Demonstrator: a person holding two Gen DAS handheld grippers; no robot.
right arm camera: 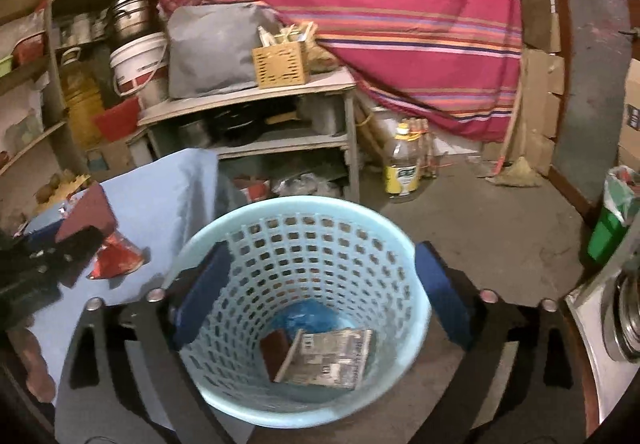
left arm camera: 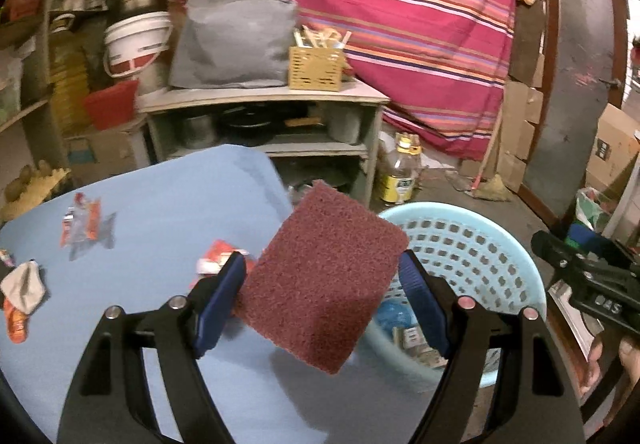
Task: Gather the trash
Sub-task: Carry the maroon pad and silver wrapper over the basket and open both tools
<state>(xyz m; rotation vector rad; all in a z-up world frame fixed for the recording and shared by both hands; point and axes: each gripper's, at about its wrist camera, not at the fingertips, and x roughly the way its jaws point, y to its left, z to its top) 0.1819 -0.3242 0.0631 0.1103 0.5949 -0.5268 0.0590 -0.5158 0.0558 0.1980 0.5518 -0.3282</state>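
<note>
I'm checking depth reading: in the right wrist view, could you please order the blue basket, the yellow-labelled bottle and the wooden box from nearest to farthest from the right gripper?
1. Blue basket, directly below the right gripper.
2. Yellow-labelled bottle, on the floor beyond.
3. Wooden box, on the shelf top behind.

We record a maroon scouring pad [left arm camera: 324,280] at frame centre, a pale blue perforated basket [right arm camera: 304,240] at lower centre, a light blue table cover [left arm camera: 160,195] at left, a red-and-white wrapper [left arm camera: 216,260] on it, a magenta cloth [left arm camera: 400,3] striped orange, pink and navy across the top, and a yellow-labelled bottle [right arm camera: 404,167] right of centre.
</note>
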